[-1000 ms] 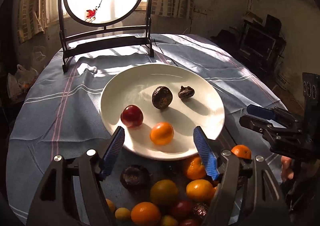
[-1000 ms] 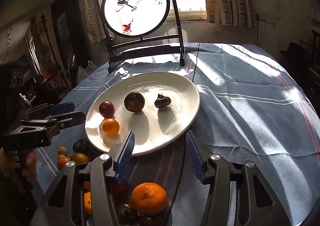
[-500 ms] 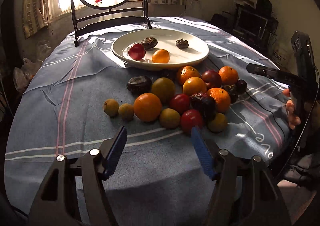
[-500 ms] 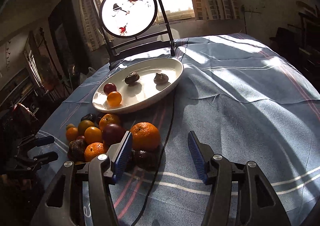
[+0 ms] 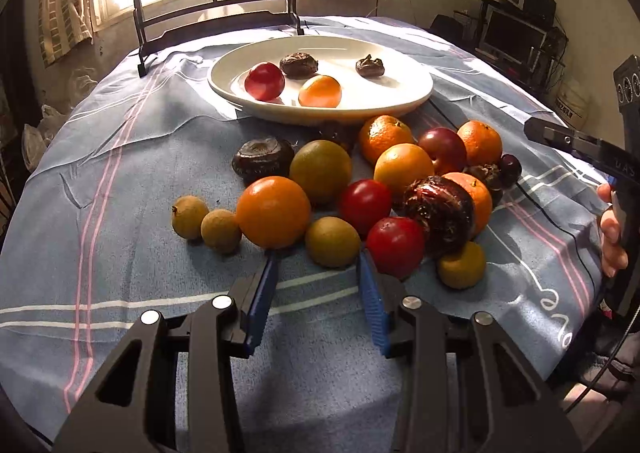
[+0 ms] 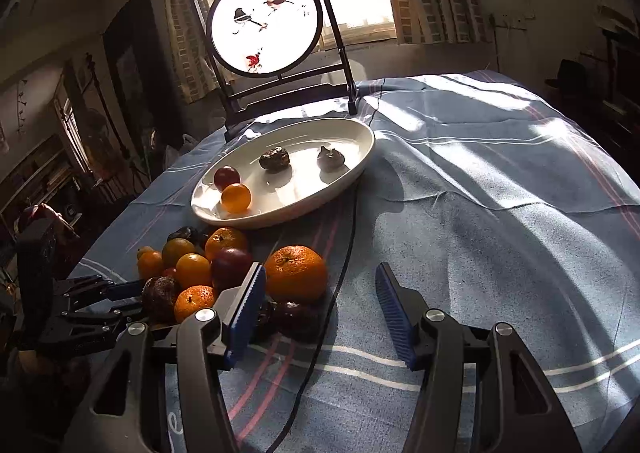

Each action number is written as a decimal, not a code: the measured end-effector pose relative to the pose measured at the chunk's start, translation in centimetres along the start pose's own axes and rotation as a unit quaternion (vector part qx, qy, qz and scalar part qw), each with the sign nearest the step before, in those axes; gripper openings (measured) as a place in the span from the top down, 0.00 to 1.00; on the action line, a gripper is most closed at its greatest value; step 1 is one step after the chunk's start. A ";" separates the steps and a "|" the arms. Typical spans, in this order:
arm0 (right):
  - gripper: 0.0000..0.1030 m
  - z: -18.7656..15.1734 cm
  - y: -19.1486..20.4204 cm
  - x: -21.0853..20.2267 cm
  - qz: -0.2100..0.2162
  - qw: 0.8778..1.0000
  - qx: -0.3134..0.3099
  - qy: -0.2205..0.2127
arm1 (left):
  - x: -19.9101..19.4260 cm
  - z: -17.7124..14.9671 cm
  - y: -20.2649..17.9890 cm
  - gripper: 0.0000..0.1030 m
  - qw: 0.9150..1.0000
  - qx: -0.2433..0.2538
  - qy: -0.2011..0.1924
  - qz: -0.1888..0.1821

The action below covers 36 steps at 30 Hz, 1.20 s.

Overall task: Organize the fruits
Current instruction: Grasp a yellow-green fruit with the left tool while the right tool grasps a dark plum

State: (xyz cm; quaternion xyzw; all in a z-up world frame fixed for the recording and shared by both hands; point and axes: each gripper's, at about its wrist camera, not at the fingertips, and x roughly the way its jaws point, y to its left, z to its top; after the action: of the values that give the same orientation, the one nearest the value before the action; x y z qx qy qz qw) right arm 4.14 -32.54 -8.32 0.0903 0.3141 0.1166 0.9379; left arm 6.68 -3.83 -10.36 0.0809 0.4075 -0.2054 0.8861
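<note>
A: Left view, left to right. Two small tan fruits [image 5: 206,223] sit at the pile's left end on the blue cloth [image 5: 100,213], touching. Next a big orange [image 5: 273,211], then a brown-green fruit [image 5: 332,241], a red one [image 5: 395,247], a dark wrinkled one [image 5: 440,215].

B: Left gripper [image 5: 318,259]?

A: Low, just short of the pile. Its jaws have just been closing, and they stand narrow but apart. The brown-green fruit lies right beyond the tips, not clamped. The left tip sits at the big orange's base; contact unclear.

B: Plate?

A: White plate [image 5: 400,103] behind the pile, holding a red fruit [image 5: 264,81], an orange one [image 5: 320,91] and two dark shrivelled ones [image 5: 299,65].

B: Right view?

A: Left gripper [image 6: 128,299] at far left against the pile. Right gripper [image 6: 320,273] in the middle, jaws apart, only bare cloth and a black cable [image 6: 332,293] between them. A tangerine [image 6: 295,272] sits just beside its left finger, with a dark fruit [image 6: 292,315] below that. Right of the gripper, plain cloth.

B: Background?

A: A round bird screen [image 6: 266,23] on a stand behind the plate, window behind it.
</note>
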 end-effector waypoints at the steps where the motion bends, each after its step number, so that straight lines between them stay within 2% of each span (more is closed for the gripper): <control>1: 0.44 0.0 0.0 0.0 0.001 1.000 0.000 0.000 | 0.1 0.1 -0.1 0.65 1.000 0.001 0.000 0.001; 4: 0.44 0.0 0.0 0.0 0.003 1.000 -0.001 0.000 | 0.2 0.4 -0.6 0.74 1.000 0.010 0.000 0.000; 7: 0.44 0.0 0.1 0.0 0.003 1.000 -0.004 0.000 | 0.4 0.7 -0.9 0.74 1.000 0.014 0.000 0.010; 14: 0.44 -0.1 0.1 0.0 0.001 1.000 -0.005 0.000 | 1.0 1.4 -0.2 0.73 1.000 -0.006 0.011 -0.003; 20: 0.44 -0.6 0.4 0.2 0.000 1.000 -0.010 0.021 | -1.0 0.7 0.5 0.73 0.999 -0.023 -0.029 -0.001; 24: 0.45 -2.1 2.1 0.5 -0.009 0.997 -0.054 0.048 | -3.4 -0.4 1.5 0.73 0.998 -0.039 -0.046 -0.006; 29: 0.57 -2.3 3.0 1.4 -0.042 0.994 -0.073 0.069 | -4.8 -1.9 2.4 0.73 0.998 -0.048 -0.043 -0.009; 33: 0.59 -1.4 3.5 2.6 -0.047 0.992 -0.072 0.089 | -4.8 -2.2 2.5 0.73 0.998 -0.054 -0.042 -0.012; 34: 0.62 -1.3 3.6 3.0 -0.045 0.992 -0.071 0.094 | -4.7 -2.2 2.5 0.73 0.998 -0.054 -0.043 -0.013; 35: 0.71 -1.3 3.6 3.1 -0.045 0.992 -0.070 0.094 | -4.7 -2.2 2.4 0.73 0.998 -0.054 -0.044 -0.012; 36: 0.72 -1.2 3.6 3.2 -0.047 0.992 -0.068 0.093 | -4.7 -2.2 2.3 0.73 0.997 -0.054 -0.045 -0.012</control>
State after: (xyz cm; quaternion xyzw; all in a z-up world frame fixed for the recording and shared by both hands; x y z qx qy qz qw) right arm 5.29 -28.12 -10.17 0.0006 0.3955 0.1015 0.9128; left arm 3.45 0.35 -8.30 0.0192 0.3788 -0.1971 0.9041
